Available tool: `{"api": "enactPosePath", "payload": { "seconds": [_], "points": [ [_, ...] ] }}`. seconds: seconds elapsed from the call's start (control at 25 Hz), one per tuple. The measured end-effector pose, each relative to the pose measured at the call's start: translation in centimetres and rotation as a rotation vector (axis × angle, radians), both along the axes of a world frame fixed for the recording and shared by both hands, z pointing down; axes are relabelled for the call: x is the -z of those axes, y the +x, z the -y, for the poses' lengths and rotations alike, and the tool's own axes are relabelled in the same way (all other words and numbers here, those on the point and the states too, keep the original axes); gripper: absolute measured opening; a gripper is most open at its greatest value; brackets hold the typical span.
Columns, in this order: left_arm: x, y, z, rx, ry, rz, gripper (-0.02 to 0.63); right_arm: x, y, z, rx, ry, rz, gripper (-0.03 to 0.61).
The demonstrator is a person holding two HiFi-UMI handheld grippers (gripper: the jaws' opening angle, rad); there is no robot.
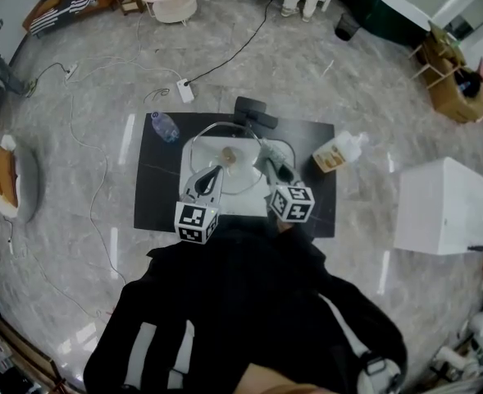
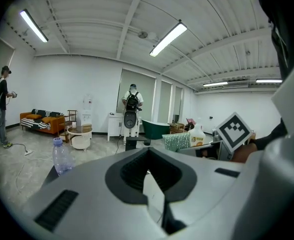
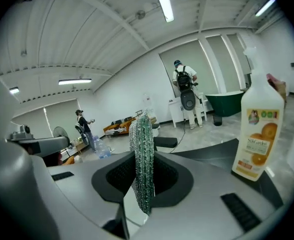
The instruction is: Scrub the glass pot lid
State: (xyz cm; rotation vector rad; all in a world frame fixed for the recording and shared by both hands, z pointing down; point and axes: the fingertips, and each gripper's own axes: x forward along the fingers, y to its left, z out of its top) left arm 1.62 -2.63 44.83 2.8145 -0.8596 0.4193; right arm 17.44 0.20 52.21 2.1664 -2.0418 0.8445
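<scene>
Pinches a green mesh scrubber (image 3: pixel 143 149) upright in the right gripper (image 3: pixel 146 184), jaws narrowed onto it. Shows the left gripper (image 2: pixel 147 176) drawn together, with only a thin pale sliver between the jaws; unclear whether that is the lid's rim. Places the glass pot lid (image 1: pixel 225 164) in the white tray (image 1: pixel 188 158) on the black mat (image 1: pixel 155 195), at 12 o'clock of the left tips and 10 o'clock of the right. Puts a detergent bottle (image 3: pixel 259 134) at 3 o'clock of the tray. Looks like scrubbing about to begin; next calls for steadying the lid and pressing the scrubber onto the glass.

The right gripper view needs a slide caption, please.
Right gripper pinching a sparkly green scrubber, spray bottle nearby.
</scene>
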Motion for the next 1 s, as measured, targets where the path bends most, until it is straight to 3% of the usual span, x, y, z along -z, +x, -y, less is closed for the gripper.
{"api": "enactPosePath", "payload": {
  "seconds": [0.28,1.0],
  "points": [
    [-0.1,0.2,0.5,-0.001,0.003,0.001,0.003,3.0,-1.2,-0.1,0.055,0.089,-0.063,0.066],
    [0.1,0.2,0.8,-0.007,0.006,-0.002,0.003,5.4,-1.9,-0.5,0.076,0.156,-0.099,0.066]
  ]
}}
